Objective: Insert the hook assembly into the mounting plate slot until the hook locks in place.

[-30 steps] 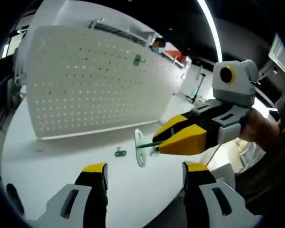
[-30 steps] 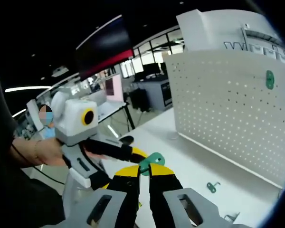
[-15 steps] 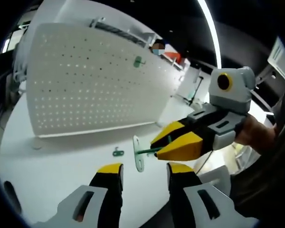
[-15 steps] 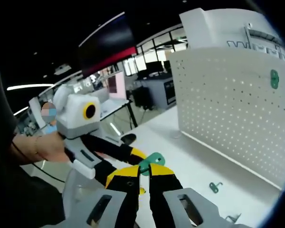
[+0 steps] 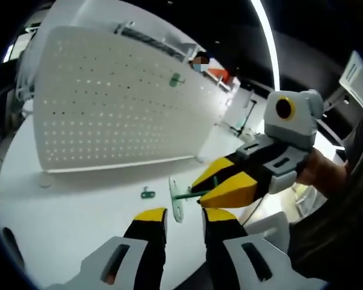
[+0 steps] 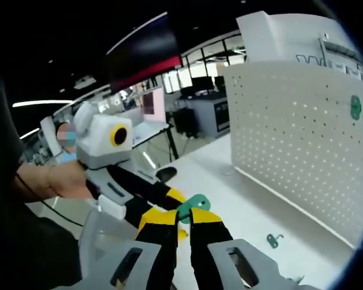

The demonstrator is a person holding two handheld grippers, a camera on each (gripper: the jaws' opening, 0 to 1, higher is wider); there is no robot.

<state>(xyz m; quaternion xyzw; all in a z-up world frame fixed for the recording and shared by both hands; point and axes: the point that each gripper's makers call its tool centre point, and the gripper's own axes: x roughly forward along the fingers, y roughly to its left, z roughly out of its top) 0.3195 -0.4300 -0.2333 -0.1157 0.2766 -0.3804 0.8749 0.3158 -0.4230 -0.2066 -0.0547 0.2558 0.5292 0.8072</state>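
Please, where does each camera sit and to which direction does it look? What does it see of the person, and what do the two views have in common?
Left gripper view: rides on the left claw, looking over the white table toward the white perforated pegboard panel; the right claw enters from the right, held by a hand, gripping a green hook with a white mounting plate.
Right gripper view: rides on the right claw, shut on the green hook; the left claw and its hand come from the left.
Shared: pegboard panel, table, small green hook lying on the table.
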